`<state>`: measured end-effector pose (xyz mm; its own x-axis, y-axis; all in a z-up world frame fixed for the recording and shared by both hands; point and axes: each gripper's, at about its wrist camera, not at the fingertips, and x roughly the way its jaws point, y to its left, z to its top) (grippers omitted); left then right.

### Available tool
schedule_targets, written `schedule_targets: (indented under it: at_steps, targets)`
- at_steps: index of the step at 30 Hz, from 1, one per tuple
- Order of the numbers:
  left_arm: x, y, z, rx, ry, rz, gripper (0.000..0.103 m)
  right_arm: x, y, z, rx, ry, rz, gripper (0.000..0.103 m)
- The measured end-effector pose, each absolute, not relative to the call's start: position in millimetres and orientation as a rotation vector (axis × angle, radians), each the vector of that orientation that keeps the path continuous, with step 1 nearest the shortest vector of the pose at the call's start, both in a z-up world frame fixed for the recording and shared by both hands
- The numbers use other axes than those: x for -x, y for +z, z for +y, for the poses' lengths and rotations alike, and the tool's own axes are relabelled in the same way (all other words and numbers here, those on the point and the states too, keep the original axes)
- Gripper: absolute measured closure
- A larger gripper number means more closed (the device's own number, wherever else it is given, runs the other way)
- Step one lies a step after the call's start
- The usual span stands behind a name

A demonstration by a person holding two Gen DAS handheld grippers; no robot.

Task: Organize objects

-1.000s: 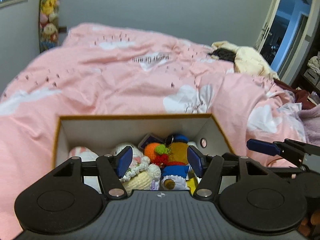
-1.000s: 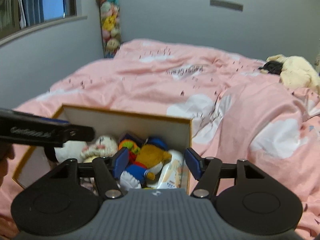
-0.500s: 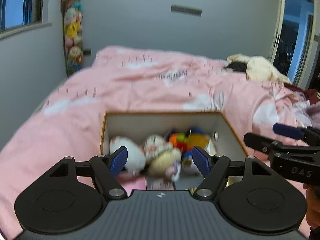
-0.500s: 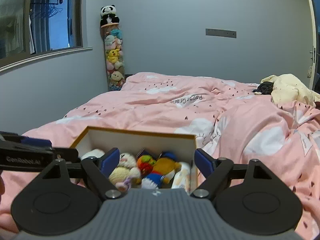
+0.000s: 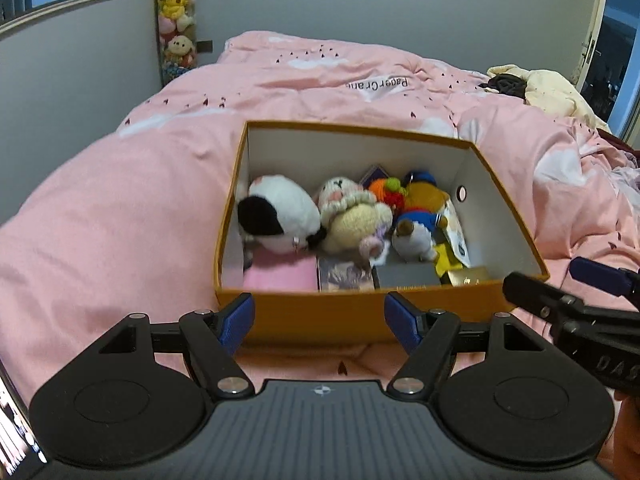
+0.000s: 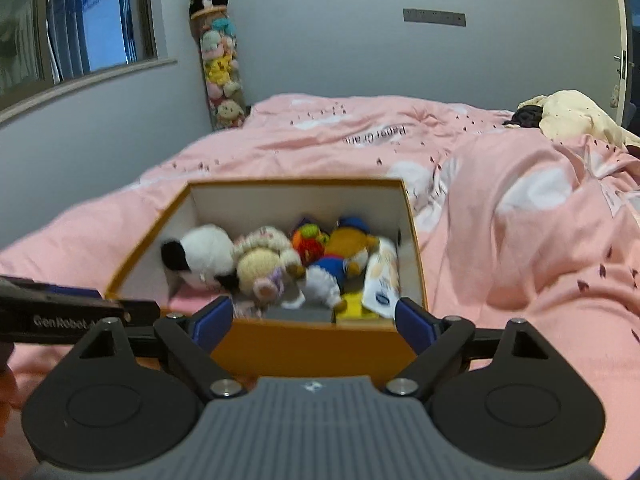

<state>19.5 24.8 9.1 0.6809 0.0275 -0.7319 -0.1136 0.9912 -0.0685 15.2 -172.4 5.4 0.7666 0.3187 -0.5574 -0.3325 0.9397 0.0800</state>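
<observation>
An orange cardboard box (image 5: 320,312) with white inner walls sits on the pink duvet; it also shows in the right wrist view (image 6: 312,344). Inside lie a black-and-white plush (image 5: 276,216), a cream crocheted doll (image 5: 356,220), an orange and green toy (image 5: 386,190), a brown and blue plush (image 5: 420,208), flat cards and small boxes. My left gripper (image 5: 320,320) is open and empty, just before the box's near wall. My right gripper (image 6: 312,324) is open and empty, at the near wall too. The right gripper's fingers (image 5: 560,300) show at the left view's right edge.
The pink duvet (image 5: 120,220) covers the whole bed. A cream garment with a dark item (image 6: 568,118) lies at the far right. A column of plush toys (image 6: 218,64) stands against the back wall. A door (image 5: 612,40) is at right.
Both grippers have pulled back and up from above the box's contents to just outside its near wall. More of the box interior now shows. Both stayed open and empty.
</observation>
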Motion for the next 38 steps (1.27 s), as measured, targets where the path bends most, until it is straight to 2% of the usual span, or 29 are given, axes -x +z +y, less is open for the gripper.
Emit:
schedule_targets:
  at_steps: [7, 38]
  targets:
    - [-10, -3, 14, 0.017, 0.091, 0.812, 0.019, -15, -8, -173, 0.028, 0.339, 0.649, 0.014]
    - [-11, -11, 10, -0.021, 0.054, 0.791, 0.019, -27, -23, -164, 0.065, 0.327, 0.728, 0.014]
